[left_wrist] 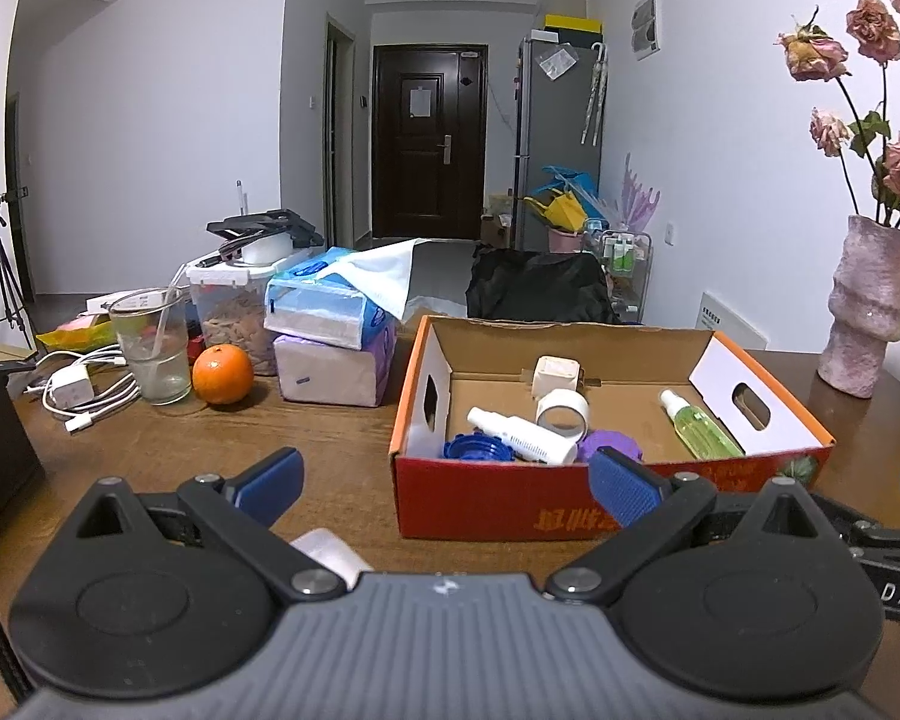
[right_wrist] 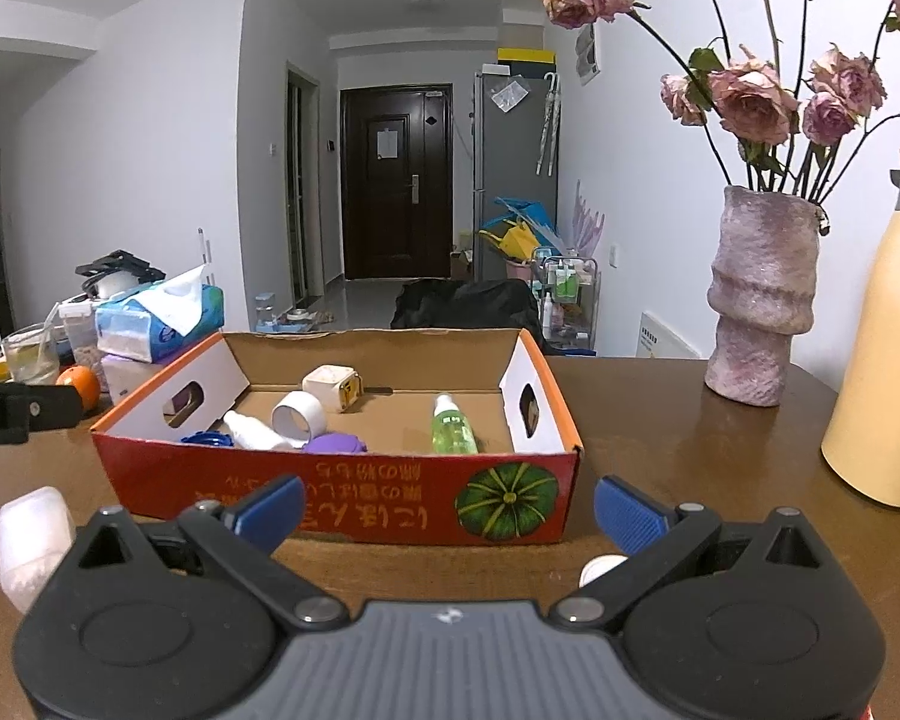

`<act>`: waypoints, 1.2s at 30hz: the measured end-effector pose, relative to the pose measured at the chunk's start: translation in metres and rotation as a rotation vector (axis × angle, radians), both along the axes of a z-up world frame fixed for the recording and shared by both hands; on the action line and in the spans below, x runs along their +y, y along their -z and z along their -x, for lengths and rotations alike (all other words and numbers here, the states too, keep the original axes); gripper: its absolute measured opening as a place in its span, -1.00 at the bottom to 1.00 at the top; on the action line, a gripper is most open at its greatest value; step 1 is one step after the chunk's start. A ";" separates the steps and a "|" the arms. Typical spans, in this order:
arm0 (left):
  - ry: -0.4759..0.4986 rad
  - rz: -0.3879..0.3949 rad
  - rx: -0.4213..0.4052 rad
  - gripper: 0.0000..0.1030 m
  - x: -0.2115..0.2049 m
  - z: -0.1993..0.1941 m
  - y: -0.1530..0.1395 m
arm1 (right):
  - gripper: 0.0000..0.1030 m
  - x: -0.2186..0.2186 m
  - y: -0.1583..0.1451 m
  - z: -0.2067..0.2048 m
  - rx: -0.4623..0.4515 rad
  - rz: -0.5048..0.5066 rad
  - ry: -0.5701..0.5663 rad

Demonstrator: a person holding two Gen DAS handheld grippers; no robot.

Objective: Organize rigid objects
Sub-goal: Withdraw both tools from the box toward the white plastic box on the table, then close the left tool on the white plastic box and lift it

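An open red-and-orange cardboard box (left_wrist: 486, 510) (right_wrist: 342, 489) sits on the wooden table. Inside lie a white spray bottle (left_wrist: 525, 437) (right_wrist: 252, 431), a green spray bottle (left_wrist: 699, 427) (right_wrist: 453, 427), a white tape roll (left_wrist: 564, 414) (right_wrist: 299, 414), a cream cube (left_wrist: 557, 375) (right_wrist: 332, 387), a blue lid (left_wrist: 477, 449) and a purple lid (left_wrist: 612, 443) (right_wrist: 335, 443). A pale translucent cup (left_wrist: 330, 549) (right_wrist: 33, 534) lies on the table near the front. My left gripper (left_wrist: 447, 489) is open just before the box. My right gripper (right_wrist: 449, 510) is open too, with a small white object (right_wrist: 600, 569) beneath its right finger.
Left of the box stand an orange (left_wrist: 222, 373), a glass with a straw (left_wrist: 153, 354), tissue packs (left_wrist: 330, 330) and white chargers (left_wrist: 72, 389). A pink vase of dried roses (right_wrist: 759, 306) and a cream flask (right_wrist: 888, 348) stand to the right.
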State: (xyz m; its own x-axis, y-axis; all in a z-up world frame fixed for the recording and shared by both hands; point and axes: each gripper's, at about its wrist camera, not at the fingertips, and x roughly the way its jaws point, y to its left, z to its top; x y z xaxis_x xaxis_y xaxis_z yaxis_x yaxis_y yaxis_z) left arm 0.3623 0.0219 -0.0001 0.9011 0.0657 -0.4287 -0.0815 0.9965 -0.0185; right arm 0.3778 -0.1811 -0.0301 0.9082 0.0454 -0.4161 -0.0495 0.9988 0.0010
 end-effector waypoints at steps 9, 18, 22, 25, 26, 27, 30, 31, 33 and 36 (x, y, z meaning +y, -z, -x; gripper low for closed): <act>0.030 0.002 -0.003 1.00 0.005 0.031 0.008 | 1.00 0.001 0.004 0.027 -0.004 0.013 0.005; 0.060 -0.002 0.018 1.00 0.014 0.053 0.019 | 1.00 0.000 0.013 0.056 -0.004 0.042 0.007; 0.062 0.001 0.031 1.00 0.022 0.062 0.026 | 1.00 -0.004 0.019 0.066 0.010 0.043 0.013; 0.061 0.002 0.039 1.00 0.028 0.067 0.030 | 1.00 -0.006 0.026 0.075 0.020 0.049 0.018; 0.060 0.001 0.042 1.00 0.030 0.068 0.032 | 1.00 -0.006 0.027 0.078 0.022 0.050 0.020; 0.059 0.001 0.044 1.00 0.031 0.069 0.033 | 1.00 -0.007 0.029 0.080 0.023 0.049 0.022; 0.053 0.000 0.053 1.00 0.035 0.070 0.037 | 1.00 -0.009 0.033 0.087 0.025 0.040 0.031; 0.050 0.002 0.056 1.00 0.036 0.070 0.038 | 1.00 -0.010 0.034 0.089 0.027 0.037 0.035; 0.047 0.009 0.058 1.00 0.038 0.070 0.039 | 1.00 -0.012 0.035 0.090 0.026 0.032 0.043; 0.045 0.015 0.060 1.00 0.040 0.070 0.039 | 1.00 -0.014 0.036 0.091 0.026 0.026 0.053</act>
